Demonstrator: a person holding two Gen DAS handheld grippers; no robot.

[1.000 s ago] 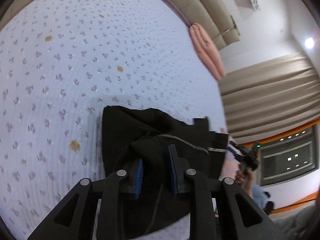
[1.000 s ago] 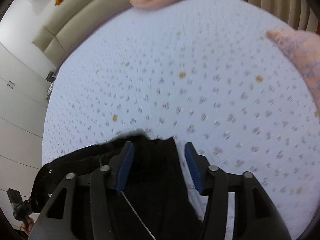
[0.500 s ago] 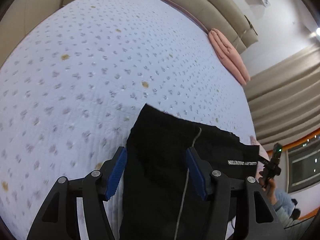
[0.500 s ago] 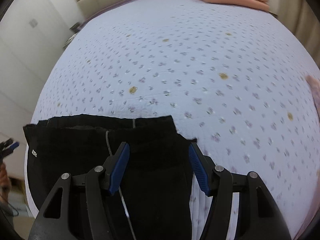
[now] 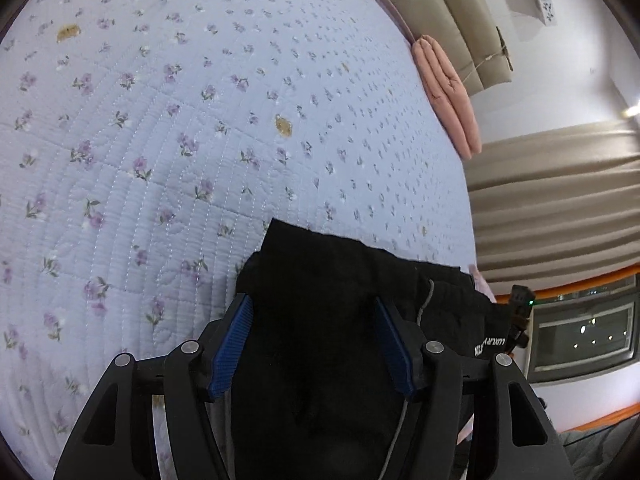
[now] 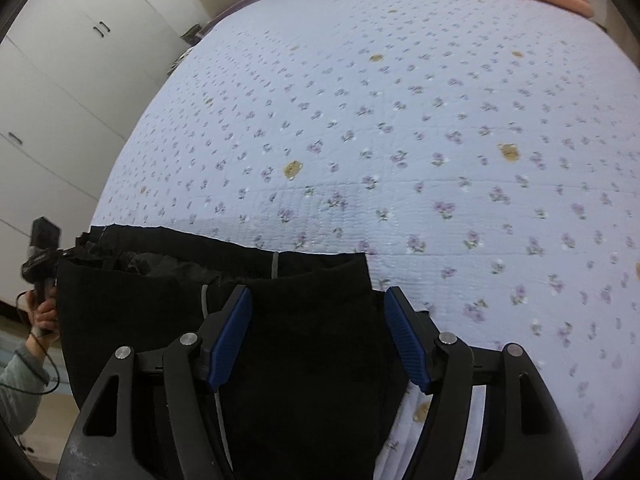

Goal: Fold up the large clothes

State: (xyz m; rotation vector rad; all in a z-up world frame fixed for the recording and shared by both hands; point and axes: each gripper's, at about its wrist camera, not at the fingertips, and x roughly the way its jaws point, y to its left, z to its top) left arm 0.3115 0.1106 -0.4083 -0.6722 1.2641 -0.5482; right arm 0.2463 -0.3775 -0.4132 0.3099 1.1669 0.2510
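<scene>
**On the quilted bed, both grippers stand released above the black garment**

Nearest the left wrist camera, the left gripper (image 5: 312,312) points down at the folded black fabric garment (image 5: 320,360). Its blue-padded fingers (image 5: 232,340) are spread apart, and the cloth lies beneath and between them without being pinched. The jaws opened within the last second and have let go. A thin grey drawstring (image 5: 424,304) runs along the cloth just beside the right-hand finger, and small white lettering shows on the garment's far right edge.

In the right wrist view, the right gripper (image 6: 318,326) is likewise released, its blue pads (image 6: 406,340) wide apart over the garment's folded top layer, and its jaws have just been opening further. The black cloth sits between them, untouched by the pads.

The garment lies at the near edge of the pale lilac quilted bedspread with small purple flowers (image 6: 400,120). To the left in the right wrist view, a person's hand (image 6: 40,312) grips a dark handle beside the cloth.

Further off, a folded pink blanket (image 5: 448,92) rests at the bed's far side against a beige padded headboard (image 5: 444,4). White wardrobe doors (image 6: 60,60) and beige curtains (image 5: 560,200) stand beyond.
</scene>
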